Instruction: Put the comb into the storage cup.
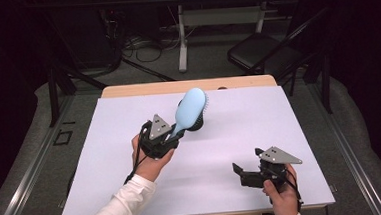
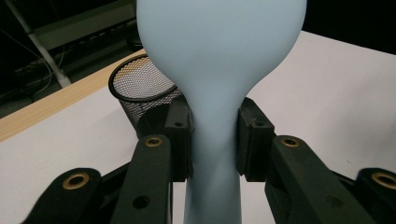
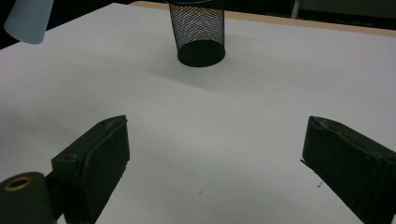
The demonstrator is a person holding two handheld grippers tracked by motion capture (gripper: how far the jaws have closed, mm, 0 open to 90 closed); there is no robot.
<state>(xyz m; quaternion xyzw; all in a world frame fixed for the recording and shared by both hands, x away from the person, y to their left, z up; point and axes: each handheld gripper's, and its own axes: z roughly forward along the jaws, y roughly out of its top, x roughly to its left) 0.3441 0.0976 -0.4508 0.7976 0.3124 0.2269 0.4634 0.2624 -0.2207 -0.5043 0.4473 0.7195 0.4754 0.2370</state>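
You have the light blue hairbrush pinched at its narrow neck, just below where the head flares out, and that is a sensible spot: the waist gives the pads two near-parallel faces to press on, so the brush is unlikely to slide or twist. Your left gripper is clenched on it, carrying it clear of the white table with the head tilted up and away from you, bristles facing the far side. That tilt puts the head over the black mesh cup, which stands upright just beyond the jaws near the far wooden edge; judging by this, you are lining the brush up to stand it in the cup, and you would need to swing the handle end down first, since the grip sits between head and handle. Your right gripper rests well apart at the near right of the table, jaws spread wide with nothing between them, pointed toward the cup, ready to steady it if it tips.
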